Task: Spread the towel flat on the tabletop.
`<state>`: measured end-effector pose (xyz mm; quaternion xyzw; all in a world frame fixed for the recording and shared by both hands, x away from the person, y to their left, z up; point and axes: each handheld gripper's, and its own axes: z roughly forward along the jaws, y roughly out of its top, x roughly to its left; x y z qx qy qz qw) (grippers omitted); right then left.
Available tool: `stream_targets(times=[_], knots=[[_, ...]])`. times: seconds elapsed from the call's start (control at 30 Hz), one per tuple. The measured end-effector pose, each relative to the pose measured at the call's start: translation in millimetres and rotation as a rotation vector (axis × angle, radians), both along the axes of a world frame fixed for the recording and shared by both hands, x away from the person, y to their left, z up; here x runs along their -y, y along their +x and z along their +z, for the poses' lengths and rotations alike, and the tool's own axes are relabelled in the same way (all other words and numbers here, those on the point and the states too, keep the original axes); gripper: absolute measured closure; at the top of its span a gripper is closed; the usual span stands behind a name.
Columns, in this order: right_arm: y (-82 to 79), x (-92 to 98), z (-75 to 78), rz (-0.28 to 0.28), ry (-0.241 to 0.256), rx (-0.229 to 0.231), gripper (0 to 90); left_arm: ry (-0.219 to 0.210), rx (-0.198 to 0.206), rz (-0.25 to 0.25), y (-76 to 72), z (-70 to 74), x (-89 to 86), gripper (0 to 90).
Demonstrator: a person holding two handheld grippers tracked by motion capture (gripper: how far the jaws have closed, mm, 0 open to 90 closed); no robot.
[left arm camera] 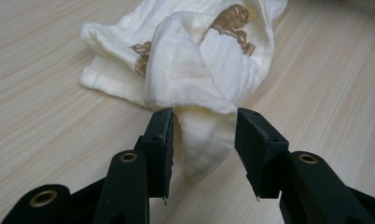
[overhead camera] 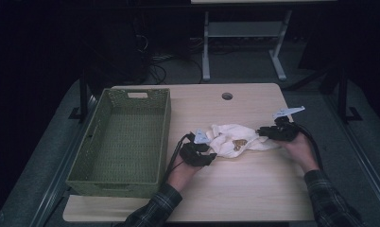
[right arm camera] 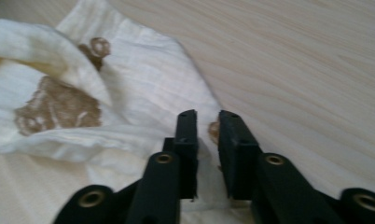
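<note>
Cloth [overhead camera: 233,139] lay crumpled on the desk [overhead camera: 254,189], just right of the green basket [overhead camera: 126,142]. The left tool [left arm camera: 203,116] was apart around a fold. The right tool [right arm camera: 208,116] pinched an edge. Both should grip firmly, then lift together.

One crumpled cream cloth [overhead camera: 235,140] lies between the two tools, left tool [overhead camera: 208,152] and right tool [overhead camera: 263,134]. One green basket [overhead camera: 103,142] sits beyond the left tool, on one surface [overhead camera: 254,189].
</note>
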<state>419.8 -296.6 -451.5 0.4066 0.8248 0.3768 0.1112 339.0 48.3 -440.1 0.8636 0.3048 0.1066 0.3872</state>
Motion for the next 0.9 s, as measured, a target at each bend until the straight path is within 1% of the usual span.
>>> stream_targets(times=[0.07,0.1,0.13,0.17,0.2,0.23,0.27,0.3,0.33,0.37,0.4,0.43,0.47,0.5,0.53,0.57,0.63,0.67,0.7,0.73,0.77,0.83,0.9], knots=[[-2.7,5.2,3.3,-0.005,0.015,0.014,74.6,-0.003,0.0,0.003,-0.2,0.2,-0.1,56.6],[-5.4,8.3,7.0,-0.005,0.016,0.03,74.6,-0.003,0.0,0.003,-0.2,0.2,-0.1,56.5],[-9.4,10.9,11.0,-0.003,0.025,0.036,74.7,-0.004,0.002,0.005,-0.1,0.1,-0.2,56.6],[-9.4,10.9,11.0,-0.003,0.025,0.036,74.7,-0.004,0.002,0.005,-0.1,0.1,-0.2,56.6],[-19.6,15.0,17.8,0.01,0.024,0.05,75.3,-0.003,0.003,0.004,-0.2,0.3,-0.3,56.6],[-19.6,15.0,17.8,0.01,0.024,0.05,75.3,-0.003,0.003,0.004,-0.2,0.3,-0.3,56.6],[-23.2,15.7,18.7,0.021,0.024,0.057,75.8,-0.002,0.004,0.003,-0.3,0.6,-0.4,56.6],[-32.9,15.5,19.5,0.039,0.017,0.06,76.4,-0.002,0.006,0.004,-0.6,1.4,-0.5,56.6],[-36.8,13.7,19.0,0.051,0.018,0.054,76.8,-0.003,0.007,0.003,-0.8,1.8,-0.5,56.5],[-36.8,13.7,19.0,0.051,0.018,0.054,76.8,-0.003,0.007,0.003,-0.8,1.8,-0.5,56.6],[-39.3,6.8,15.6,0.078,-0.002,0.044,76.7,-0.003,0.007,0.002,-1.0,2.1,-0.5,56.5],[-39.3,6.8,15.6,0.078,-0.002,0.044,76.7,-0.003,0.007,0.002,-1.1,2.0,-0.4,56.5],[-35.3,0.4,9.6,0.082,-0.038,0.04,75.0,0.0,0.008,0.001,-1.4,1.7,0.0,56.6],[-35.3,0.4,9.6,0.082,-0.038,0.04,75.0,0.0,0.008,0.001,-1.4,1.7,0.0,56.6],[-29.4,-3.3,3.3,0.076,-0.063,0.028,73.6,-0.002,0.008,0.0,-1.7,2.0,-0.1,56.5],[-26.8,-3.9,0.7,0.075,-0.062,0.022,73.0,-0.005,0.01,0.001,-1.8,2.4,-0.3,56.5],[-21.4,-4.8,-5.8,0.064,-0.081,-0.001,73.0,-0.011,0.011,0.0,-2.1,3.8,-0.3,56.6],[-19.2,-4.6,-8.7,0.064,-0.086,-0.011,74.6,-0.016,0.007,-0.01,-3.4,5.8,1.2,56.6],[-19.2,-4.6,-8.7,0.064,-0.086,-0.011,74.6,-0.016,0.007,-0.01,-3.4,5.8,1.2,56.6],[-17.3,-3.4,-10.8,0.059,-0.088,-0.013,80.2,-0.018,0.007,-0.016,-4.8,6.8,2.5,56.6],[-16.9,-2.8,-10.5,0.055,-0.088,-0.012,82.8,-0.021,0.006,-0.024,-6.4,7.9,4.1,56.6],[-17.3,-1.7,-9.8,0.049,-0.083,-0.017,85.4,-0.032,0.002,-0.04,-9.6,9.7,7.5,57.0],[-18.0,-1.4,-9.3,0.049,-0.088,-0.013,86.8,-0.03,-0.005,-0.065,-13.1,11.1,11.1,58.3]])
